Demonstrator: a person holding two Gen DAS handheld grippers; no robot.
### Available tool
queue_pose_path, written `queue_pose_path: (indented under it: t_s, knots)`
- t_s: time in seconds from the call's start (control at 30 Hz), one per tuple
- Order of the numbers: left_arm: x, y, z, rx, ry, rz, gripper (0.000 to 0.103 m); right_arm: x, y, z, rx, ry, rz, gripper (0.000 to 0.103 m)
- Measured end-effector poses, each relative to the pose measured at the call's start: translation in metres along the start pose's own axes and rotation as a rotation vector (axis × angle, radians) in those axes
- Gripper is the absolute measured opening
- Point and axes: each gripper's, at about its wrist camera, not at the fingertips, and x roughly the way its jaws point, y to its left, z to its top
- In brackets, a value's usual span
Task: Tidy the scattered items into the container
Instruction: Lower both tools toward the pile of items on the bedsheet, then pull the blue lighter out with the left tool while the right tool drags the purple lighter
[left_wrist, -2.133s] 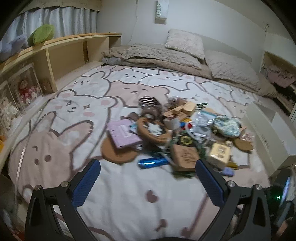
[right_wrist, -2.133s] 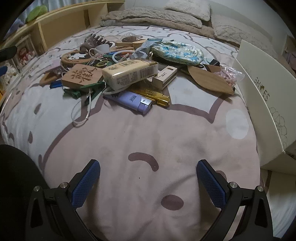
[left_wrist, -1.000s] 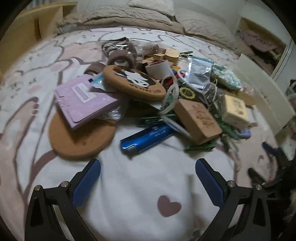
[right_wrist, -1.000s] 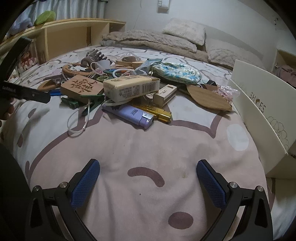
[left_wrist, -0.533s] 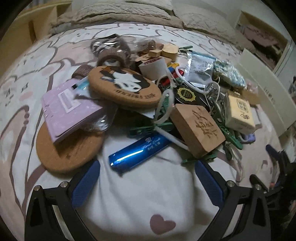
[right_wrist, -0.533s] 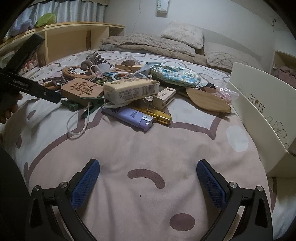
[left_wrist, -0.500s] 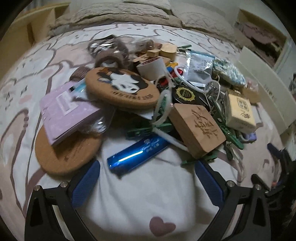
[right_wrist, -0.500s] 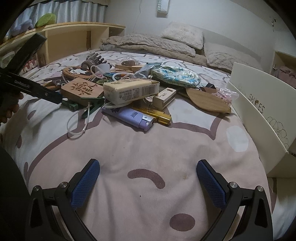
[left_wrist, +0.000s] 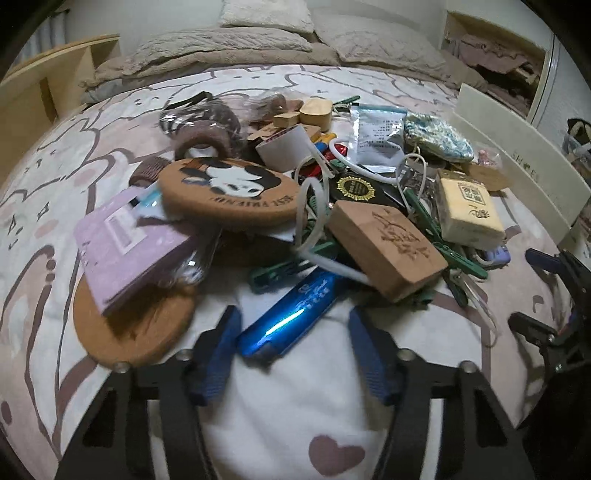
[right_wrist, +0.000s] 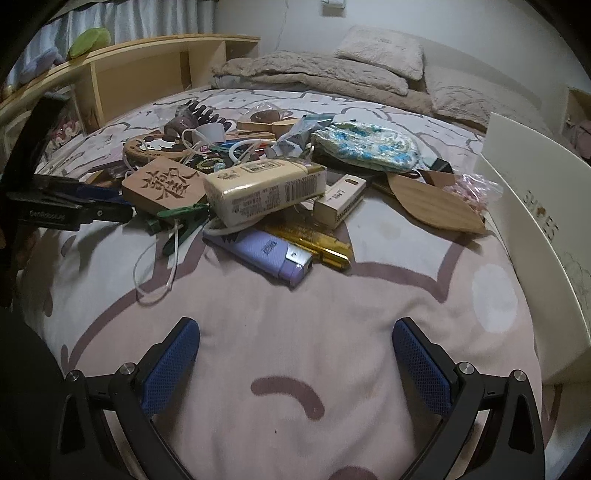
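A heap of small items lies on the cartoon-print bedspread. In the left wrist view a shiny blue lighter (left_wrist: 291, 314) lies at the heap's near edge, between the jaws of my left gripper (left_wrist: 293, 325). Those jaws are closing, and the right pad still stands clear of the lighter. Behind it sit a carved wooden block (left_wrist: 384, 247), a panda cork coaster (left_wrist: 229, 188) and a purple booklet (left_wrist: 122, 251). My right gripper (right_wrist: 295, 332) hangs open over bare bedspread, short of a purple lighter (right_wrist: 273, 258). The white shoe box (right_wrist: 535, 229) stands at the right.
A cream carton (right_wrist: 262, 188), a floral pouch (right_wrist: 365, 147), a gold lighter (right_wrist: 314, 240) and a wooden leaf dish (right_wrist: 432, 206) fill the heap's right side. Pillows (right_wrist: 380, 55) and a folded blanket lie at the bed's head. A wooden shelf (right_wrist: 147, 74) runs along the left.
My left gripper's jaws have narrowed from wide open to either side of the blue lighter. The right gripper has stayed where it was, open.
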Motion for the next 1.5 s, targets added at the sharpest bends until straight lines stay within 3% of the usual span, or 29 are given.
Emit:
queue_pose_path:
  t_s: [0.33, 0.7, 0.77, 0.93, 1.07, 1.2, 1.3, 1.43, 1.5]
  knots:
    - [-0.019, -0.006, -0.026, -0.037, -0.058, -0.039, 0.03, 0.006, 0.003, 0.016, -0.055, -0.008, 0.089, 0.092]
    - [-0.027, -0.013, -0.038, -0.052, -0.08, -0.033, 0.028, 0.02, -0.013, 0.034, 0.007, 0.007, 0.224, 0.076]
    - [-0.026, -0.017, -0.038, -0.032, -0.074, -0.029, 0.035, 0.017, -0.011, 0.031, 0.019, 0.001, 0.275, 0.076]
    - [-0.02, -0.039, -0.036, 0.096, -0.038, 0.023, 0.08, 0.004, 0.0, 0.017, 0.067, -0.01, 0.414, 0.076]
    - [-0.018, -0.034, -0.037, 0.074, -0.028, 0.034, 0.089, -0.001, 0.002, 0.013, 0.088, -0.015, 0.42, 0.068]
    - [-0.02, -0.025, -0.039, 0.029, -0.032, 0.008, 0.094, 0.005, -0.001, 0.016, 0.082, -0.01, 0.36, 0.043]
    - [-0.016, -0.033, -0.039, 0.069, 0.003, 0.033, 0.103, 0.01, -0.001, 0.02, 0.075, -0.012, 0.33, 0.038]
    - [-0.015, -0.036, -0.038, 0.078, 0.01, 0.048, 0.103, 0.009, 0.013, 0.02, -0.026, -0.027, 0.252, 0.037]
    - [-0.016, -0.033, -0.038, 0.063, 0.004, 0.036, 0.103, 0.008, 0.015, 0.019, -0.043, -0.031, 0.24, 0.032]
